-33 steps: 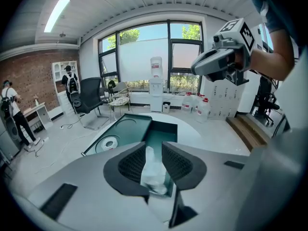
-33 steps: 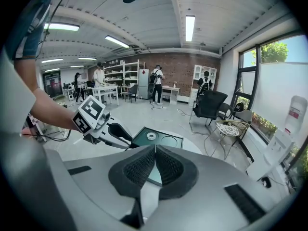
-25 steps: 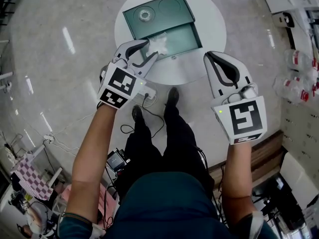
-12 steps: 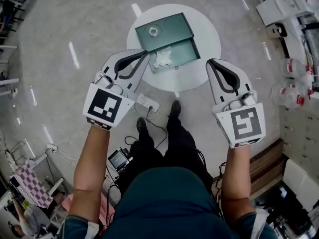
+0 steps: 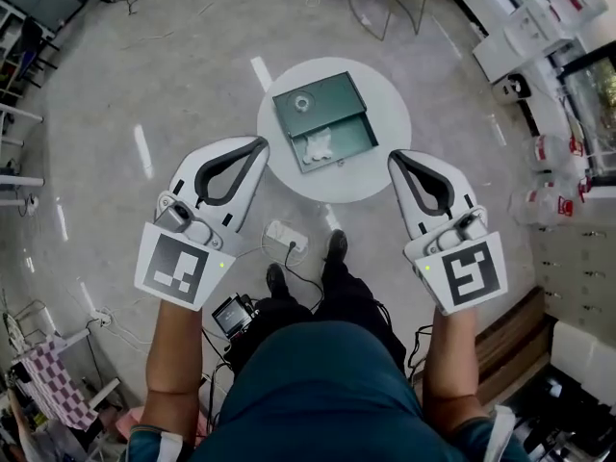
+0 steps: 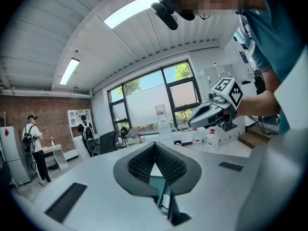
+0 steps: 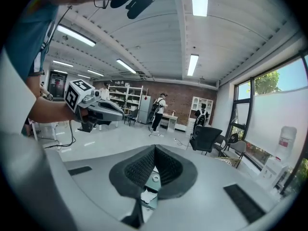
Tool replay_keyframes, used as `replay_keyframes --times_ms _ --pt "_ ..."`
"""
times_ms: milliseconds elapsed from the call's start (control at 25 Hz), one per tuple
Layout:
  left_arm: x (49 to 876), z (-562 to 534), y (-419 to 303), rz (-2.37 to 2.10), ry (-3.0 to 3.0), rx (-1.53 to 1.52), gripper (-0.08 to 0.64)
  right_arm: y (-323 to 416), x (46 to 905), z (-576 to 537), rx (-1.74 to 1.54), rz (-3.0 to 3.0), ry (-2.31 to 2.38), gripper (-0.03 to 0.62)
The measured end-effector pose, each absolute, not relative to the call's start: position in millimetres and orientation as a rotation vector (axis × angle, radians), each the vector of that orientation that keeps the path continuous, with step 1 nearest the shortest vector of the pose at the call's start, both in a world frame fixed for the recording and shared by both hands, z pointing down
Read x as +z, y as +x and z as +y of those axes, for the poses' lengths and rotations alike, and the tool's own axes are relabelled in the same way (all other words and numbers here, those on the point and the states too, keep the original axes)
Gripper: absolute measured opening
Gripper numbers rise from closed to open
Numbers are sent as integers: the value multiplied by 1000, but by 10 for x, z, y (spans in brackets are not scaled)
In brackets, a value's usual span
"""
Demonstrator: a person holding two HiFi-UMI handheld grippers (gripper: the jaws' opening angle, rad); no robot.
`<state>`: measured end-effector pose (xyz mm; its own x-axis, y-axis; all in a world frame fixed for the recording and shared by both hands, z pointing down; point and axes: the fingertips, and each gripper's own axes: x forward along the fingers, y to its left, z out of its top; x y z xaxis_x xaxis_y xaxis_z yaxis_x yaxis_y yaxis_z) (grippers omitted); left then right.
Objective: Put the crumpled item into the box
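A green box [image 5: 319, 103] stands on the round white table [image 5: 385, 133] with its drawer pulled out toward me. The crumpled white item [image 5: 315, 146] lies in that drawer. My left gripper [image 5: 257, 145] hangs to the left of the table, shut and empty, well apart from the box. At the table's right edge my right gripper [image 5: 396, 158] is also shut and holds nothing. In the left gripper view the closed jaws meet, and part of the box [image 6: 157, 184] shows below them. The right gripper view shows the box [image 7: 153, 181] under its closed jaws.
A small ring-shaped object [image 5: 302, 103] sits on the box top. On the floor below the table lie a white power strip [image 5: 287, 235], cables and a small device [image 5: 234, 314]. Plastic bottles [image 5: 539, 152] and white cartons stand at the right. People stand far off in the room.
My left gripper let go of the crumpled item in the drawer, drew back toward me and shut. Both grippers and my head have risen away from the table, which looks smaller now.
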<state>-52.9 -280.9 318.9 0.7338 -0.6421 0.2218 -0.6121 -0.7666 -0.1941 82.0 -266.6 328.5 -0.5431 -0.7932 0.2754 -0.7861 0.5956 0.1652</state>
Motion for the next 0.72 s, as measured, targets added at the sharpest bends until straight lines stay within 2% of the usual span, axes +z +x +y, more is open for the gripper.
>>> replay_keyframes --times_ms 280,720 --pt "2710 -2446 -845 1039 -2786 -351 18 570 2785 -2303 -100 -2515 1293 37" --pt "2474 -2044 -1174 970 -2712 -342 18 298 2512 -1911 -159 -2500 1312 37"
